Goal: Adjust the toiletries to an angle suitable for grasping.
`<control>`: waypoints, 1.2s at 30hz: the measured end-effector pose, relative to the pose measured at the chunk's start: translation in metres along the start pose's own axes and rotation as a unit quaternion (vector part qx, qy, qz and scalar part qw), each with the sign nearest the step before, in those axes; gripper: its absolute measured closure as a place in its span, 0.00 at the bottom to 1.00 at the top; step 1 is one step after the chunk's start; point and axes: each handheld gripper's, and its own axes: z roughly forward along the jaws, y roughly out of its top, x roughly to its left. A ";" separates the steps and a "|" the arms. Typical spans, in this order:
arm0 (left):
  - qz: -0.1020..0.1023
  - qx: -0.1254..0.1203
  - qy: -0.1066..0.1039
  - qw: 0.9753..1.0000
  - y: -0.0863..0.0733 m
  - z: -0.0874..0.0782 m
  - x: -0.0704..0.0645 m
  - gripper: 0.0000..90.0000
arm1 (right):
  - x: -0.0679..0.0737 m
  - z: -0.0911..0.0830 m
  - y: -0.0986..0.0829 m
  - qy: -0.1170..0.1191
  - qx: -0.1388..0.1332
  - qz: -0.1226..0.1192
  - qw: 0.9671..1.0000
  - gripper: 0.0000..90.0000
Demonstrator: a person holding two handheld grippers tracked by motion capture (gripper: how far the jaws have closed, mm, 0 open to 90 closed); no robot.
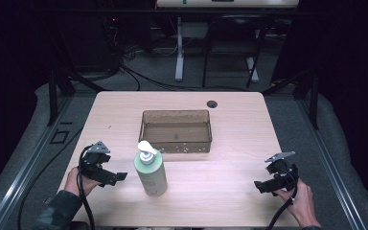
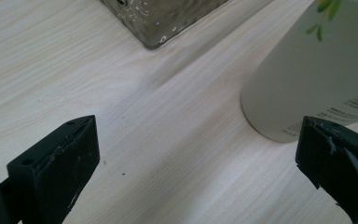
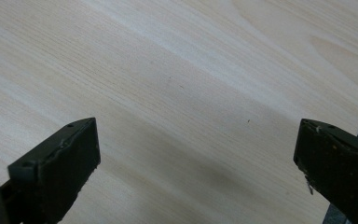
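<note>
Both jaws spread, left gripper [image 1: 117,177] nears a pump bottle [image 1: 151,171], its small print unreadable, near the counter's [image 1: 230,187] front edge; right gripper [image 1: 260,186] likewise wide.

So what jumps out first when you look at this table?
The pale green pump bottle stands upright near the table's front edge, just in front of a clear brown plastic bin. The left gripper sits beside the bottle, jaws wide open; the right gripper, also open, rests far off.

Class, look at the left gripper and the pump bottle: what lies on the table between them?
Nothing: in the high view, bare wood separates the left gripper from the pump bottle. The left gripper view shows bare table between open jaws.
</note>
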 end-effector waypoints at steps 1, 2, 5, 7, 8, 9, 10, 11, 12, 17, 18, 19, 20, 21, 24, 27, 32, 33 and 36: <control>0.000 0.000 0.000 1.000 0.000 0.000 0.000 0.00 | 0.000 0.000 0.000 0.001 0.001 -0.001 1.000 0.00; 0.001 -0.001 -0.002 1.000 0.000 0.000 -0.001 0.00 | 0.000 0.001 0.000 0.000 0.000 -0.003 1.000 0.00; 0.008 -0.003 -0.004 1.000 -0.001 -0.002 -0.007 0.00 | 0.000 0.000 0.000 -0.002 0.002 -0.004 1.000 0.00; 0.011 -0.003 -0.008 1.000 -0.001 -0.002 -0.008 0.00 | 0.000 0.000 0.000 -0.002 0.003 -0.003 1.000 0.00; 0.013 -0.003 -0.009 1.000 -0.001 -0.002 -0.010 0.00 | 0.000 0.001 0.000 -0.001 0.005 -0.001 1.000 0.00; 0.015 -0.002 -0.008 1.000 -0.001 -0.002 -0.011 0.00 | 0.000 0.001 0.000 -0.001 0.005 -0.001 1.000 0.00; 0.018 -0.002 -0.011 1.000 -0.001 -0.002 -0.013 0.00 | 0.000 0.002 0.000 -0.002 0.006 -0.003 1.000 0.00; 0.019 -0.003 -0.012 1.000 -0.001 -0.002 -0.015 0.00 | 0.000 0.002 0.000 -0.001 0.008 -0.003 1.000 0.00; 0.023 -0.002 -0.013 1.000 0.000 -0.002 -0.016 0.00 | 0.001 0.002 0.000 0.001 0.009 -0.001 1.000 0.00; 0.031 -0.009 -0.021 0.999 0.000 -0.004 -0.025 0.00 | 0.000 0.002 0.001 0.001 0.008 -0.004 1.000 0.00; 0.032 -0.011 -0.022 0.999 0.001 -0.004 -0.027 0.00 | 0.001 0.002 0.001 0.000 0.007 -0.002 1.000 0.00; 0.037 -0.009 -0.027 0.999 0.001 -0.004 -0.031 0.00 | 0.001 0.003 0.001 0.003 0.009 -0.002 1.000 0.00; 0.037 -0.009 -0.027 0.999 0.001 -0.004 -0.031 0.00 | 0.001 0.003 0.001 0.003 0.009 -0.002 1.000 0.00; 0.040 -0.011 -0.030 0.999 0.002 -0.004 -0.034 0.00 | 0.001 0.003 0.001 0.003 0.009 -0.002 1.000 0.00; 0.047 -0.017 -0.035 0.998 0.004 -0.003 -0.042 0.00 | 0.000 0.004 0.000 0.003 0.010 -0.001 1.000 0.00; 0.051 -0.028 -0.041 0.997 0.007 -0.003 -0.048 0.00 | 0.000 0.004 0.000 0.003 0.011 0.001 1.000 0.00; 0.058 -0.049 -0.041 0.996 0.012 -0.003 -0.058 0.00 | -0.001 0.005 0.000 0.004 0.013 0.001 1.000 0.00; 0.062 -0.048 -0.042 0.996 0.013 -0.003 -0.059 0.00 | -0.001 0.005 0.000 0.003 0.013 0.000 1.000 0.00; 0.065 -0.055 -0.045 0.995 0.016 -0.002 -0.063 0.00 | -0.001 0.004 0.000 0.003 0.011 0.001 1.000 0.00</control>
